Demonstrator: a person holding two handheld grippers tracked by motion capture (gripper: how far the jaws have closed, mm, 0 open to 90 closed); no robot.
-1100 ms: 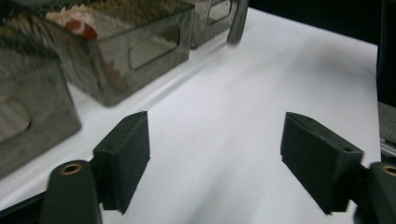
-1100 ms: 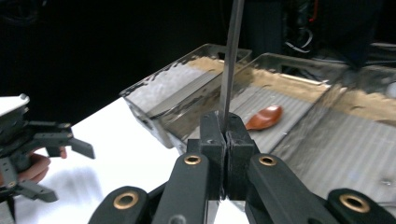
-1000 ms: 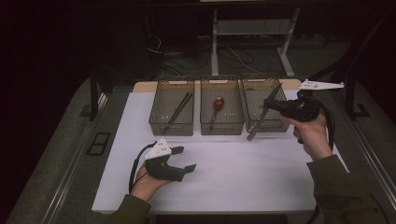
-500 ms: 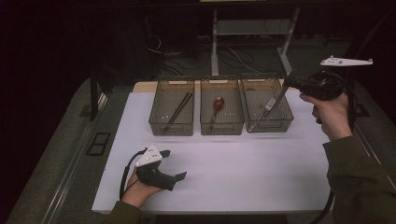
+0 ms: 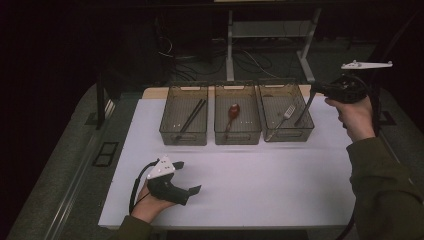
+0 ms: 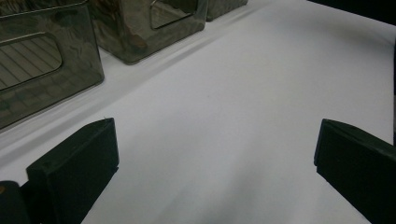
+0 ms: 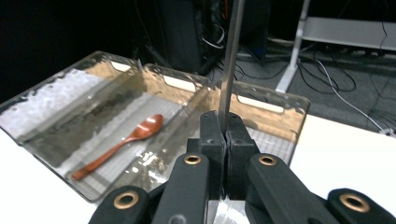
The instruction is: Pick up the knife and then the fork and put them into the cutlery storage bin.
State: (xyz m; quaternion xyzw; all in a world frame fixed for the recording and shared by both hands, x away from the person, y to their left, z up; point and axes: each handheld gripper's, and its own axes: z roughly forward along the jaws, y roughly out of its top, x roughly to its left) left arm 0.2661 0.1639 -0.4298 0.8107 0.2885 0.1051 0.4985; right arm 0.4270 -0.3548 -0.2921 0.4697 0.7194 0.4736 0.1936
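1. The right hand-held gripper is clamped tight on a thin metal utensil, which hangs over the right bin at the bench's two o'clock
2. Lower it flat beside the fork, clear of the wall, before loosening
3. The left hand-held gripper, at seven o'clock, gapes wide and empty

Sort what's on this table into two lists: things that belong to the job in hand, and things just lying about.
In the job:
- right claw, shut on a thin metal rod
- right-hand bin below it, holding a fork

Lying about:
- left claw, open with nothing between its jaws, on the white sheet
- middle bin with a wooden spoon
- left-hand bin with chopsticks
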